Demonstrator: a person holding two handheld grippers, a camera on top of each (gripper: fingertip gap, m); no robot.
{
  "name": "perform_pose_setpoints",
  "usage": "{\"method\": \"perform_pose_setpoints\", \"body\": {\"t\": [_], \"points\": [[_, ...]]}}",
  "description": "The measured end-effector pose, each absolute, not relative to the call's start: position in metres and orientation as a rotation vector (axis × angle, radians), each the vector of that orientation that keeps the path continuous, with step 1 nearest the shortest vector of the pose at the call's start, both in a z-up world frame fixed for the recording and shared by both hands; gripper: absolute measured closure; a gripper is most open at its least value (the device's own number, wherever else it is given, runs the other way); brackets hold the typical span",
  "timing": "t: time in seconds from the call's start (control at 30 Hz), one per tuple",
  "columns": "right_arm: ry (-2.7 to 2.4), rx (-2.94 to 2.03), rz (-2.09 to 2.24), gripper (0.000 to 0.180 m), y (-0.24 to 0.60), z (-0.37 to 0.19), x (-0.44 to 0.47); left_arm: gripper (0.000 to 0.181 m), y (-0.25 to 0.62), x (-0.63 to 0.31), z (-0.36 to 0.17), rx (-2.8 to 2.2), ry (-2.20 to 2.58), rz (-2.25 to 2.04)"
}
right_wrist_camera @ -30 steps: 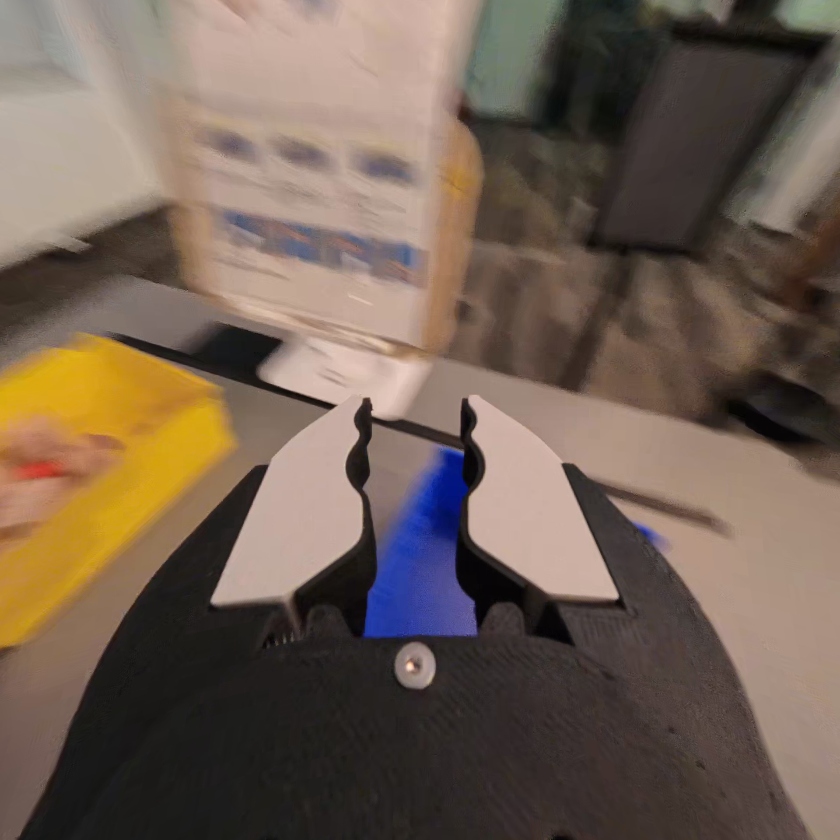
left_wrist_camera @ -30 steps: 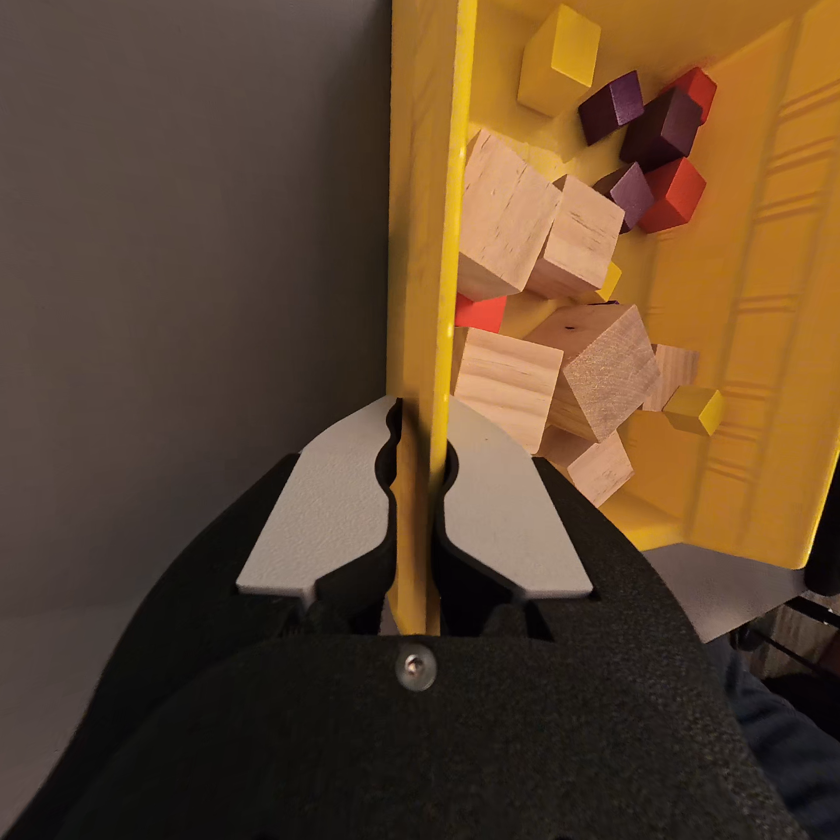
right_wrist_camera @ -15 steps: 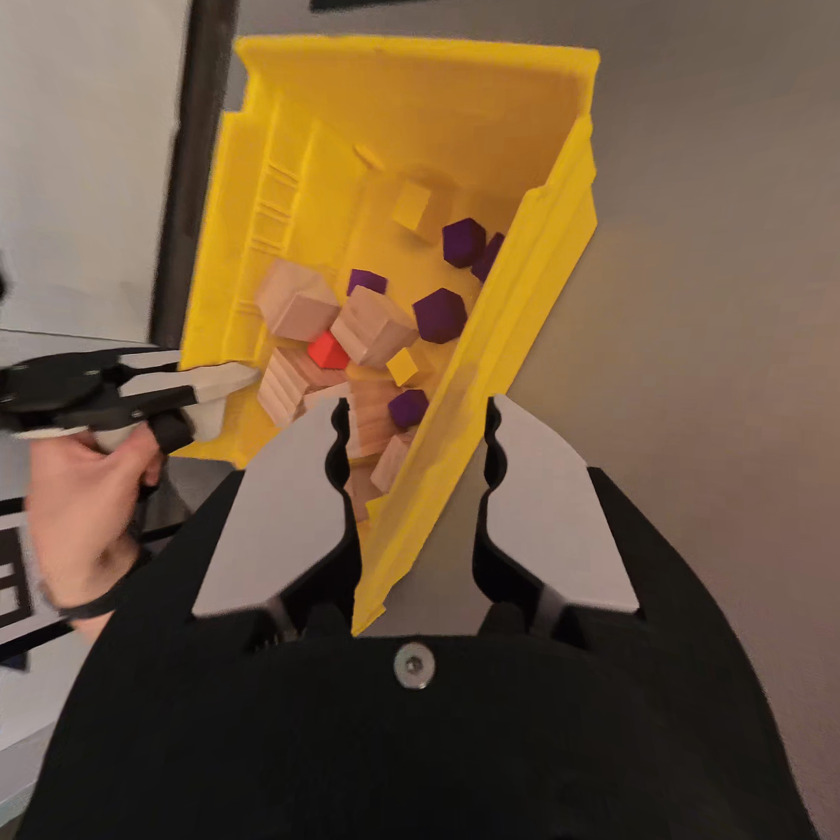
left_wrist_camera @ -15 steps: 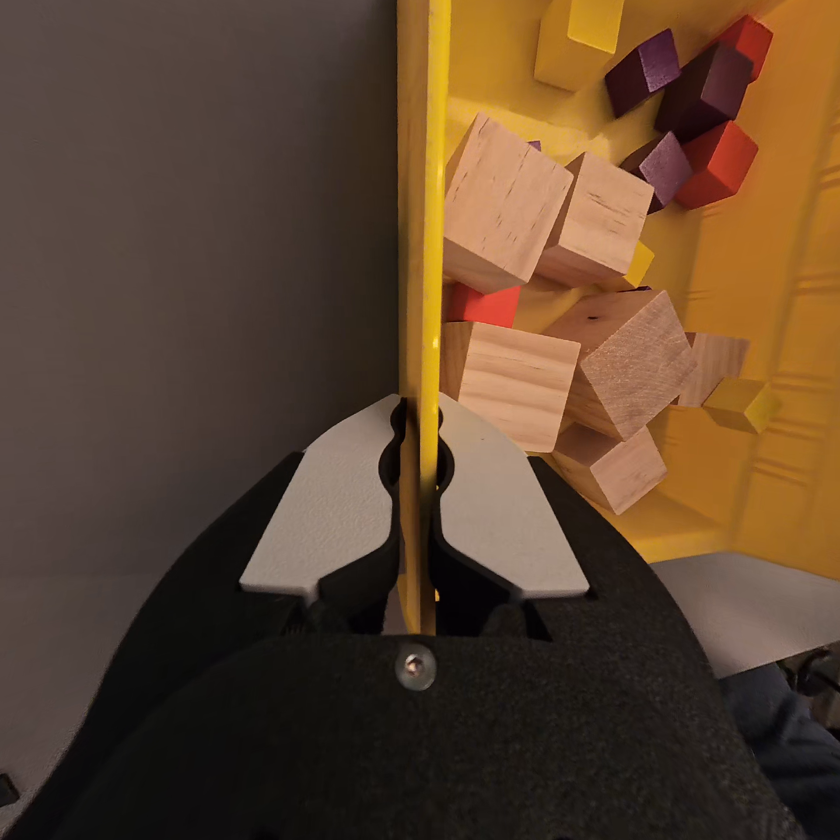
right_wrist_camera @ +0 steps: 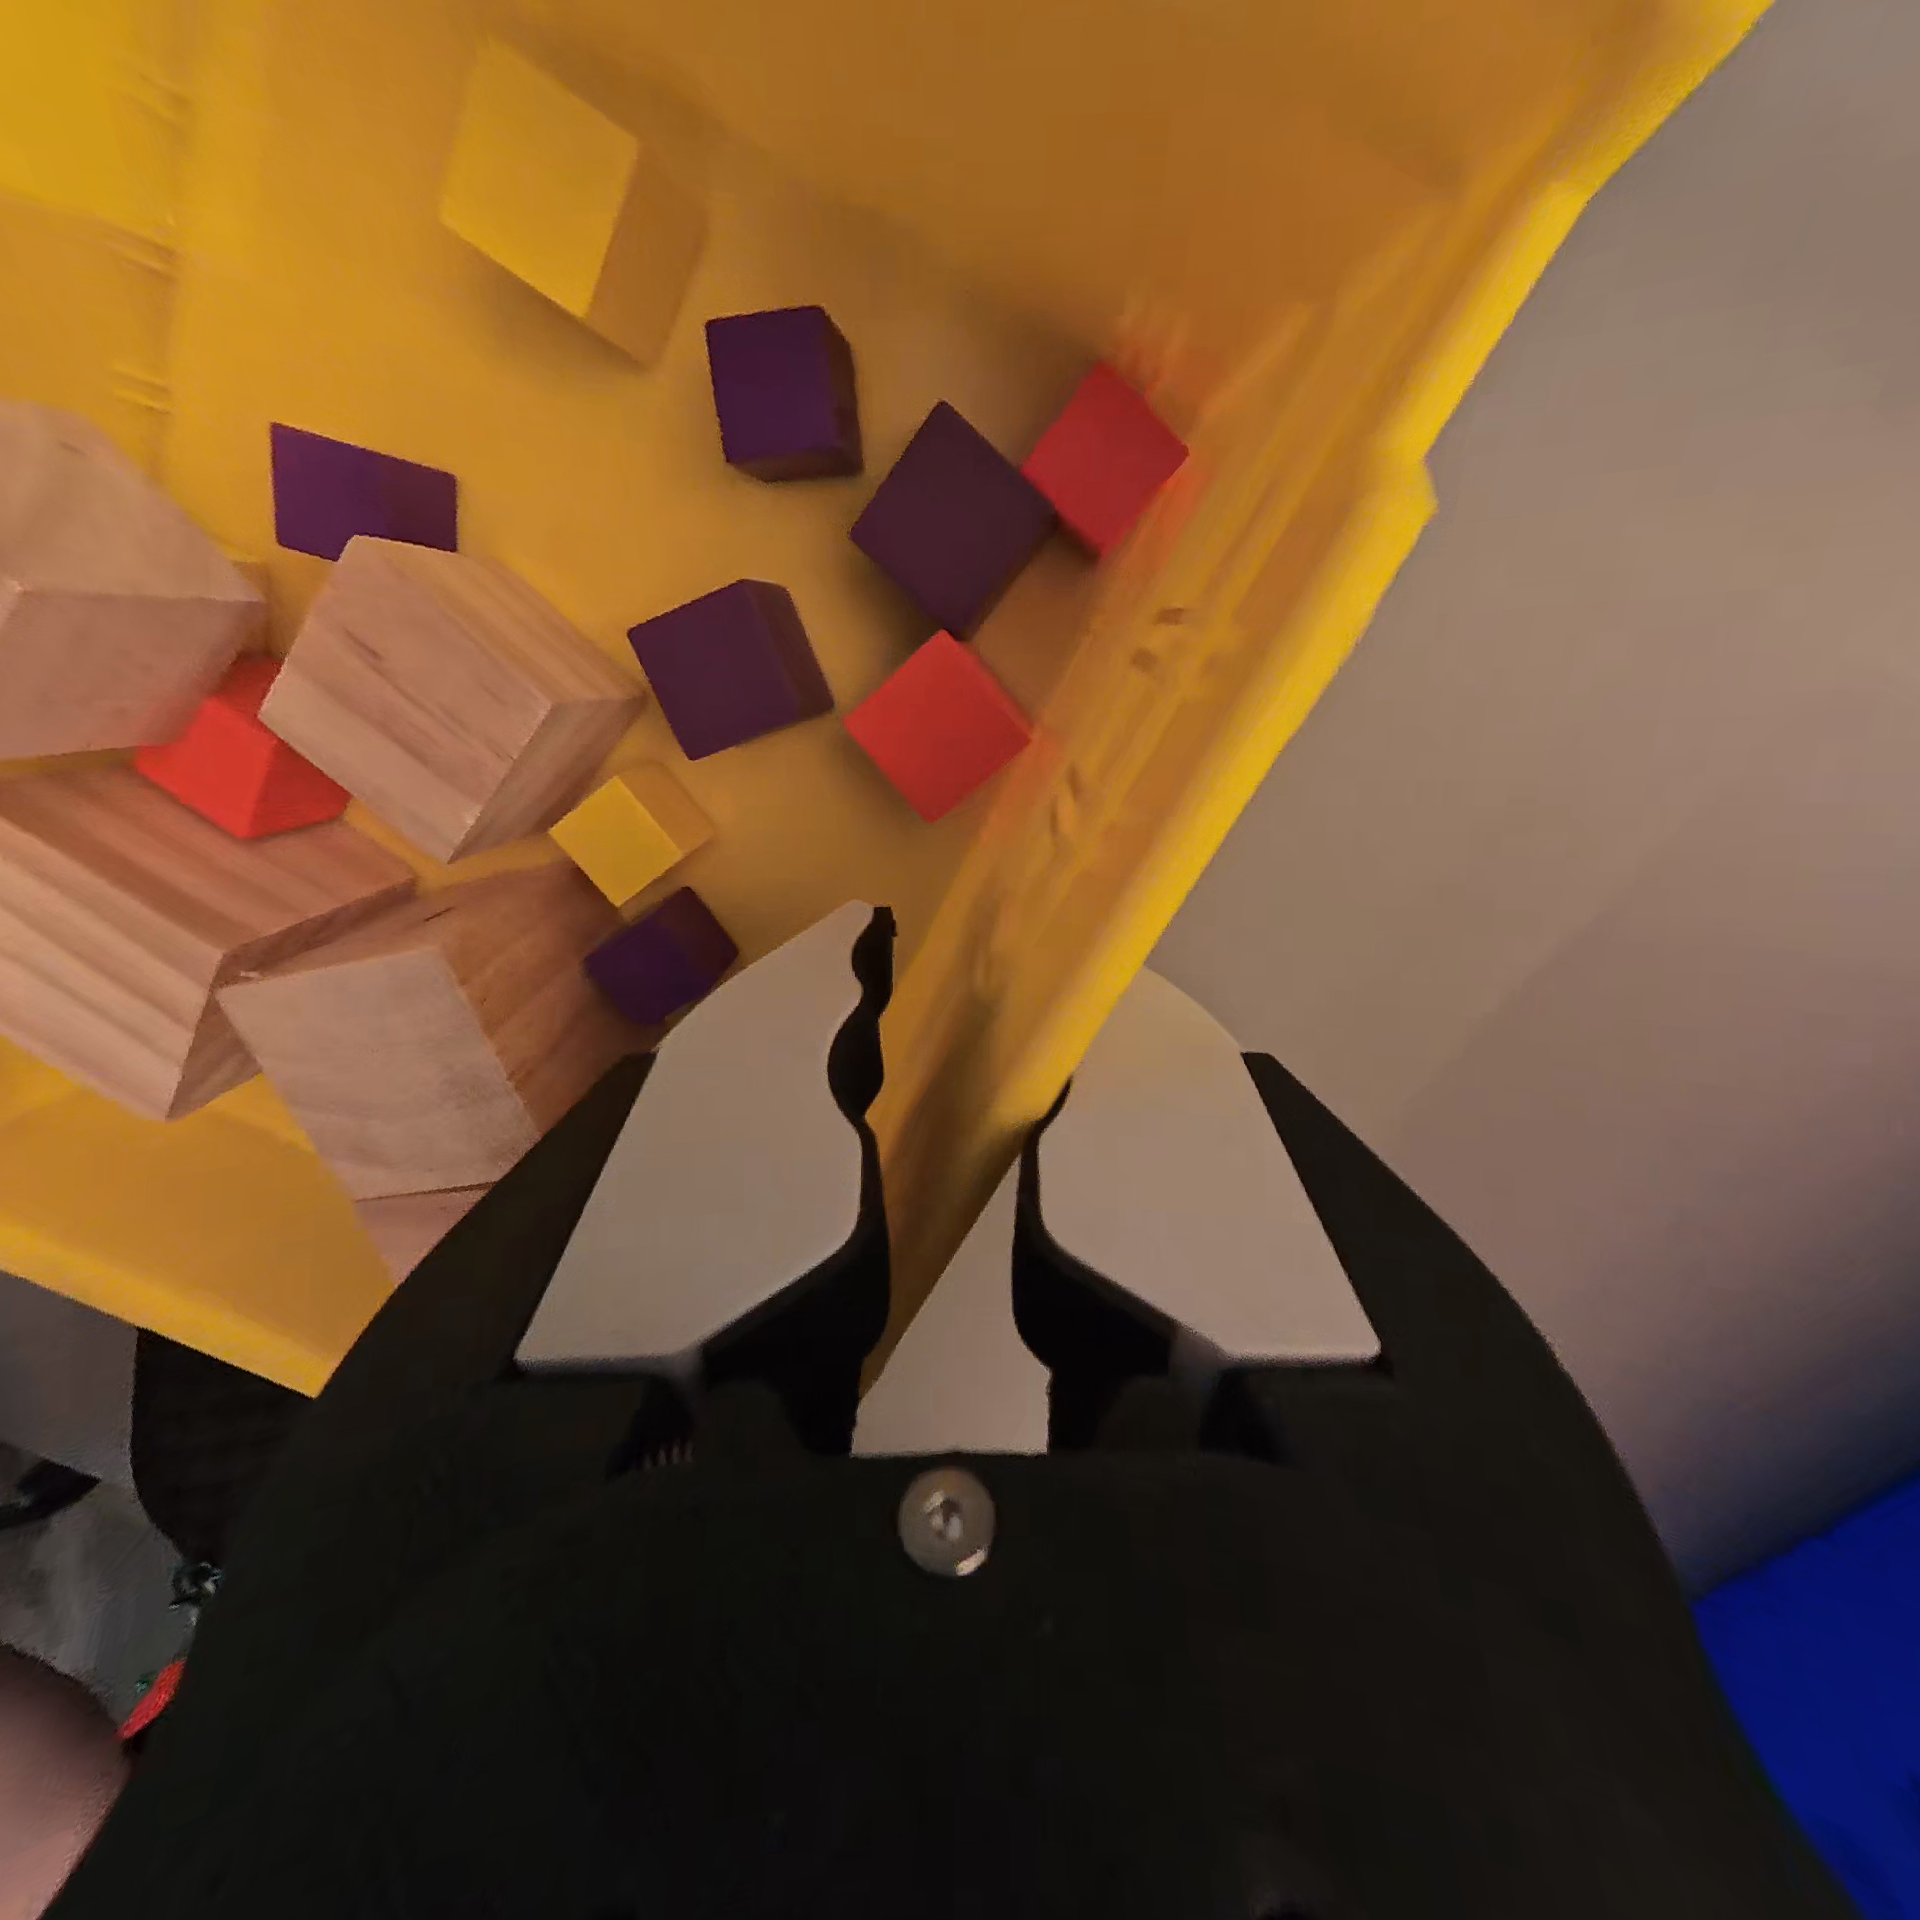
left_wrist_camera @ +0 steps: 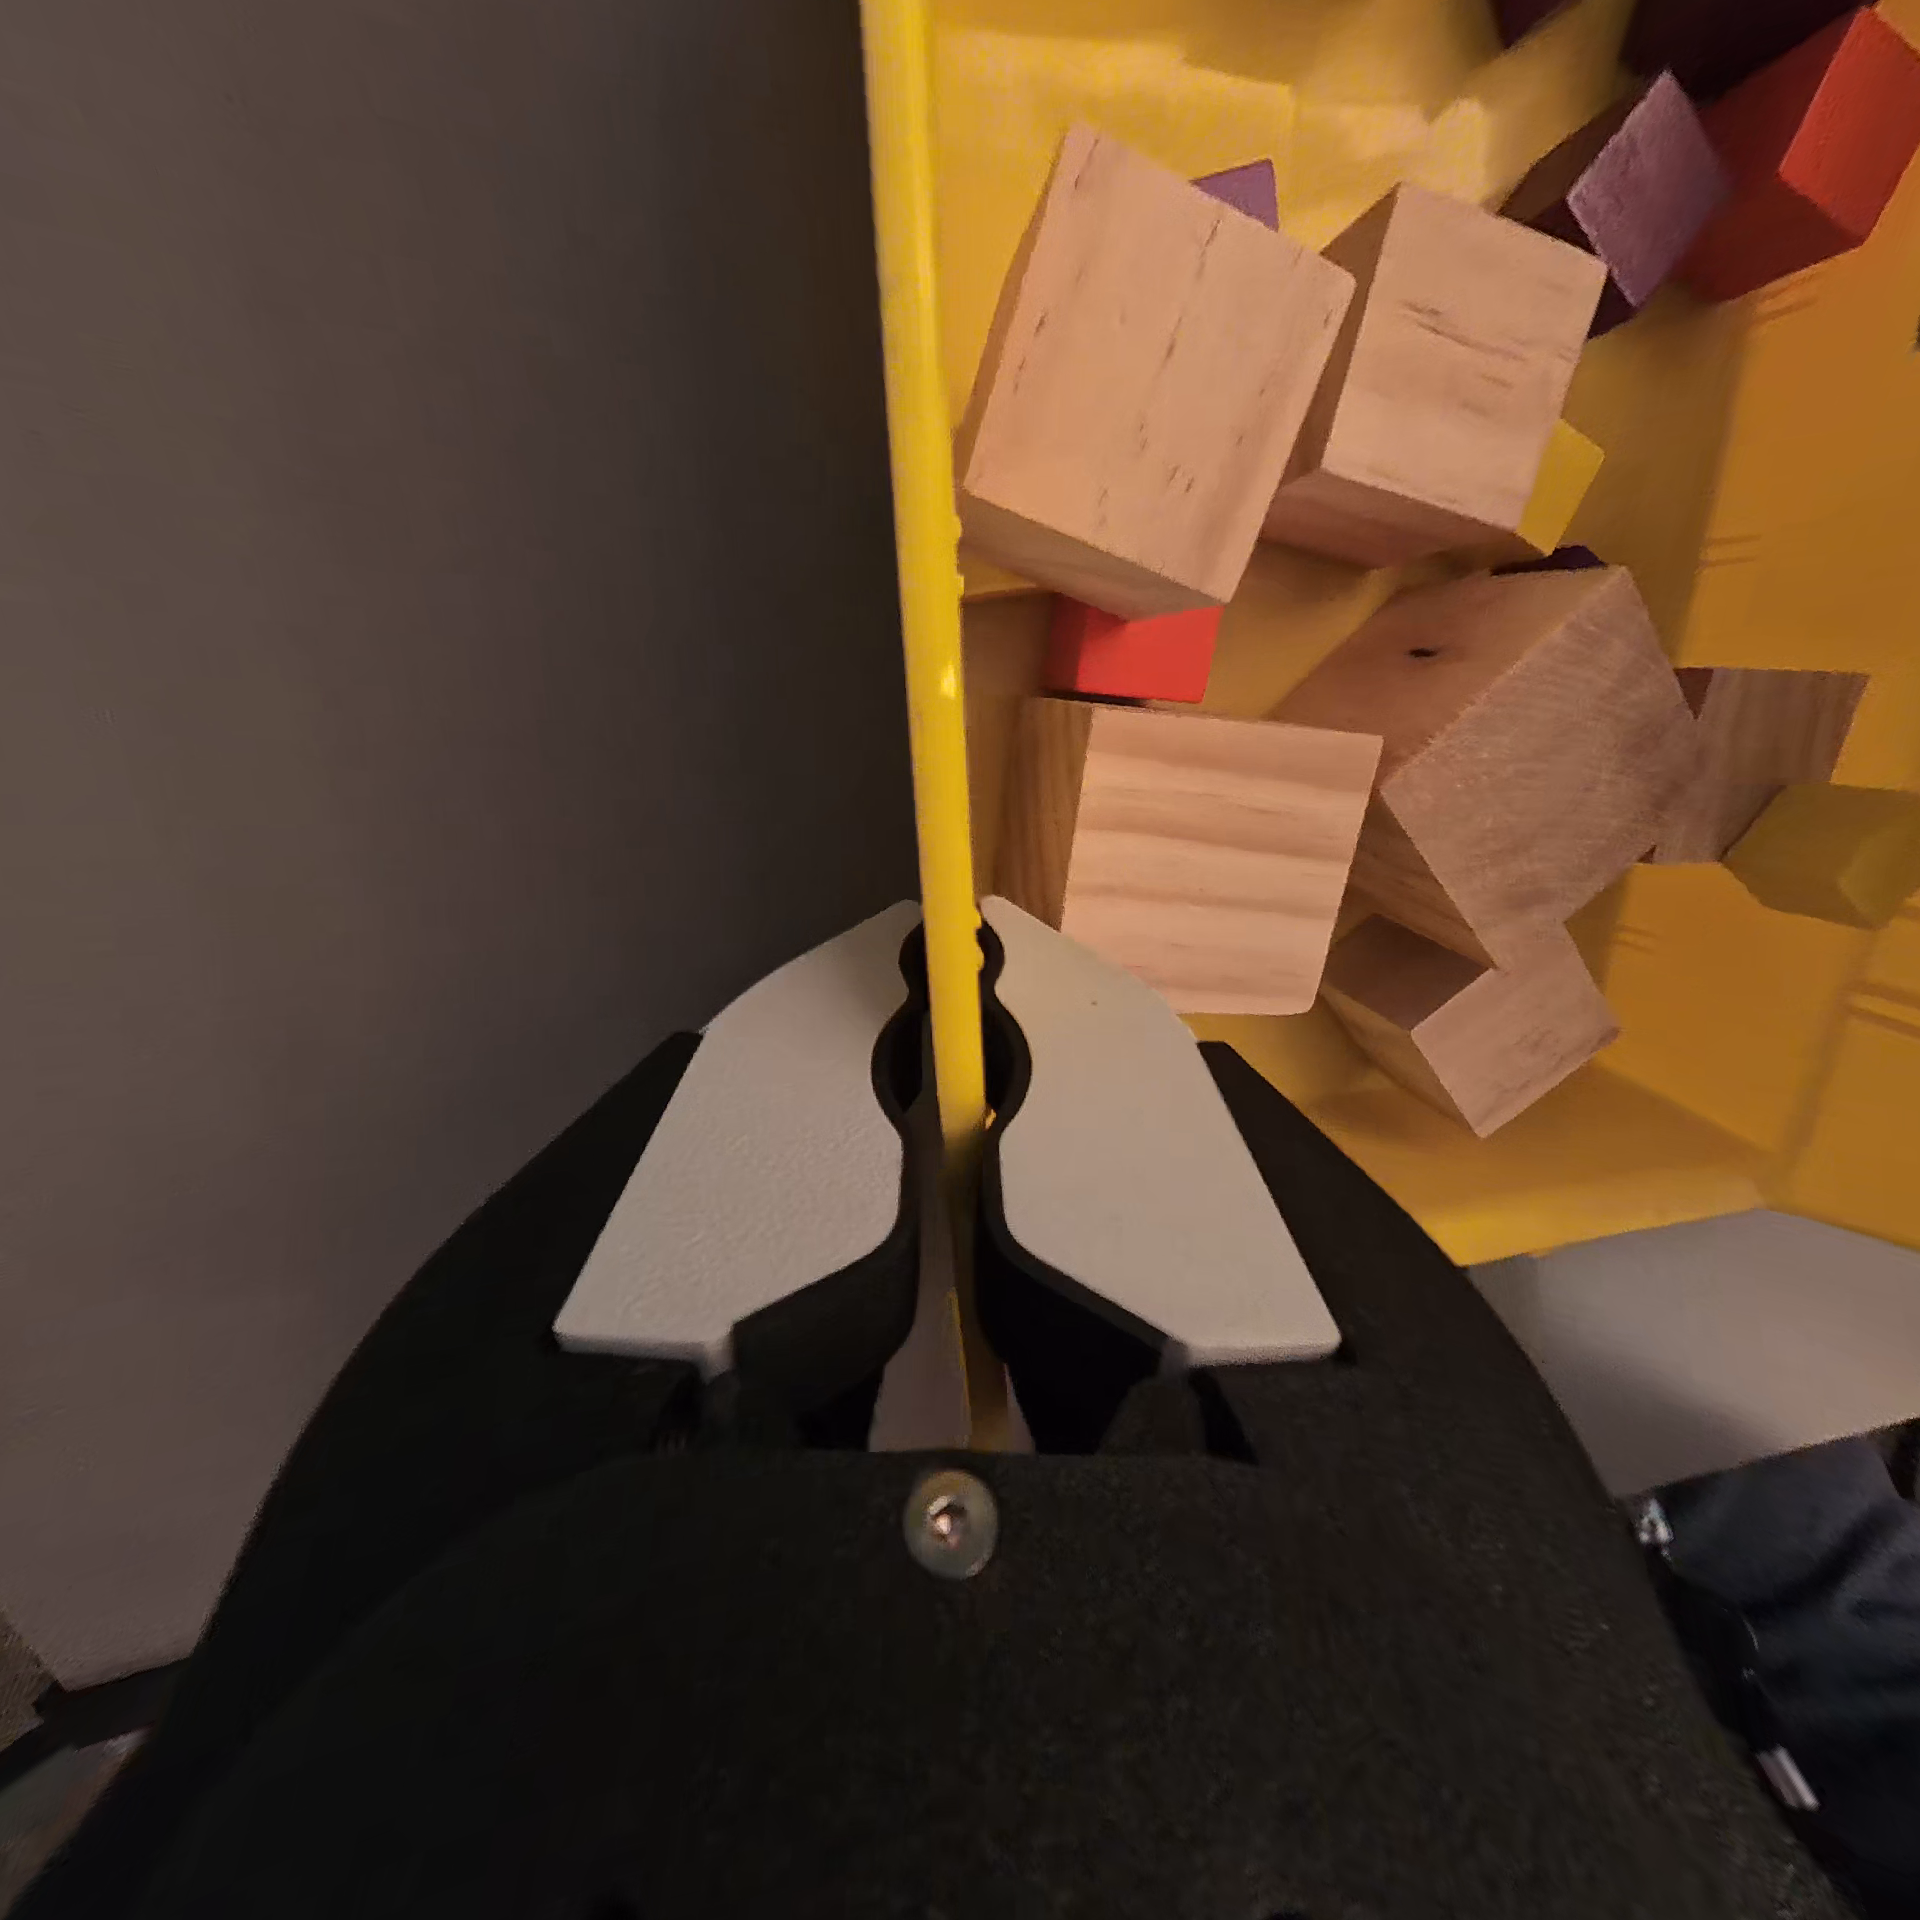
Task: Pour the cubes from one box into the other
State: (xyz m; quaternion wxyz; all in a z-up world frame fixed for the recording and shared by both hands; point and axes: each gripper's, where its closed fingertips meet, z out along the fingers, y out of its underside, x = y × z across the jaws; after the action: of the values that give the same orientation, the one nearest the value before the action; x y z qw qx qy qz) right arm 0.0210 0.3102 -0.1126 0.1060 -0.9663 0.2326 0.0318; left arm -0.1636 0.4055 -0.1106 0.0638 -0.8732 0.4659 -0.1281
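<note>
Since 0.5 s ago your right gripper [right_wrist_camera: 977, 987] has moved in on the yellow box [right_wrist_camera: 1195, 748]: its side wall now sits between the fingers, one inside, one outside, gap narrowed, but can't tell if it's clamped. Your left gripper [left_wrist_camera: 951, 920] still pinches the opposite wall [left_wrist_camera: 920, 520] tight. Only the right wrist view shows the blue box [right_wrist_camera: 1829, 1662], low right, and the loose purple cubes [right_wrist_camera: 727, 665]. Left view shows wooden cubes [left_wrist_camera: 1216, 842] piled just beyond and right of the fingertips.
</note>
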Motion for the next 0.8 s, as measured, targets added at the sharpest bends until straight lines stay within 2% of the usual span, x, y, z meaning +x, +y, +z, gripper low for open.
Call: {"method": "perform_pose_setpoints", "body": {"t": [0.13, 0.3, 0.5, 0.8], "points": [[0.709, -2.847, 0.089, 0.16, 0.311, -0.114, 0.023, 0.176, 0.405, -0.164, -0.112, -2.633, 1.479, -0.325], [0.846, -2.818, 0.079, 0.173, 0.31, -0.115, 0.026, 0.176, 0.405, -0.165, -0.112, -2.695, 1.496, -0.248], [0.875, -2.76, 0.215, 0.174, 0.313, -0.11, 0.026, 0.175, 0.398, -0.166, -0.104, -2.718, 1.503, -0.153], [0.891, -2.668, 0.176, 0.175, 0.272, -0.047, 0.092, 0.175, 0.359, -0.095, -0.05, -2.597, 1.607, -0.169]]}}
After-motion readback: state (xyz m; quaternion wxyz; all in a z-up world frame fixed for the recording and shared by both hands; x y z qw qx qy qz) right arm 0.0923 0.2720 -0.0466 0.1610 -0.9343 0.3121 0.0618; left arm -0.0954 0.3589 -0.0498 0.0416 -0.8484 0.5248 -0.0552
